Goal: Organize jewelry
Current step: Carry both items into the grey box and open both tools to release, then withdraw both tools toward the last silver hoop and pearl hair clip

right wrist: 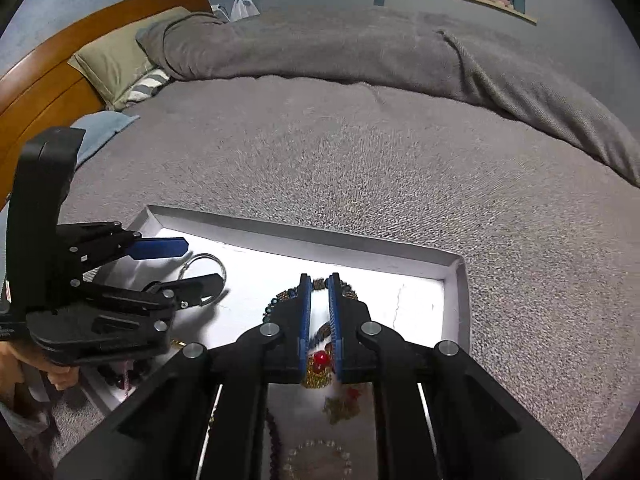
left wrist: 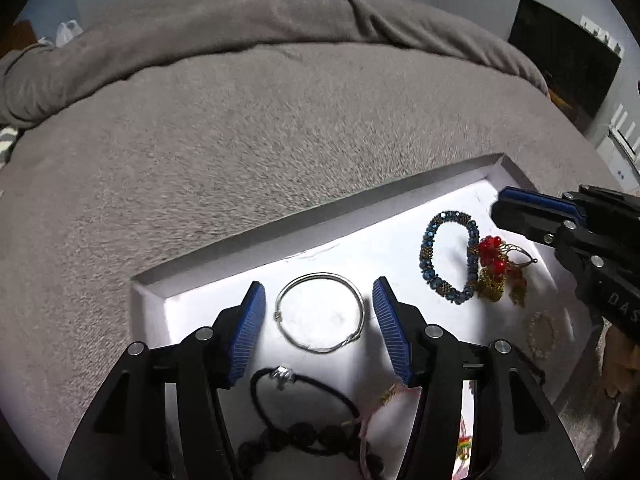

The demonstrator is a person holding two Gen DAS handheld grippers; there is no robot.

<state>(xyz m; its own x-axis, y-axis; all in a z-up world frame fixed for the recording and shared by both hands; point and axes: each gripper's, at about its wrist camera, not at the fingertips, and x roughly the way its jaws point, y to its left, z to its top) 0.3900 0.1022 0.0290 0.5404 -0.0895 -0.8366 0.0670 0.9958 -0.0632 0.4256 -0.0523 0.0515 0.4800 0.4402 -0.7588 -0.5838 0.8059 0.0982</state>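
A white tray [left wrist: 320,216] lies on a grey bed and holds the jewelry. My left gripper [left wrist: 318,284] is open and straddles a silver bangle [left wrist: 296,342] lying flat, with a gap on each side. Behind it lies a black cord bracelet [left wrist: 316,384] with a silver charm. To the right are a blue beaded bracelet [left wrist: 426,252], a red and gold ornament [left wrist: 494,264] and a pale bead bracelet [left wrist: 542,334]. My right gripper [right wrist: 319,280] hangs over the blue bracelet [right wrist: 282,294] and red ornament [right wrist: 320,358], jaws only a narrow slit apart, nothing pinched. The left gripper [right wrist: 204,264] and bangle [right wrist: 210,257] show at the left.
The grey blanket [right wrist: 360,152] spreads around the tray [right wrist: 304,240] and is bunched into a ridge at the far side. A wooden headboard [right wrist: 80,32] and green pillow [right wrist: 116,60] stand far left. A hand [right wrist: 16,360] holds the left gripper. A dark cabinet [left wrist: 568,52] is far right.
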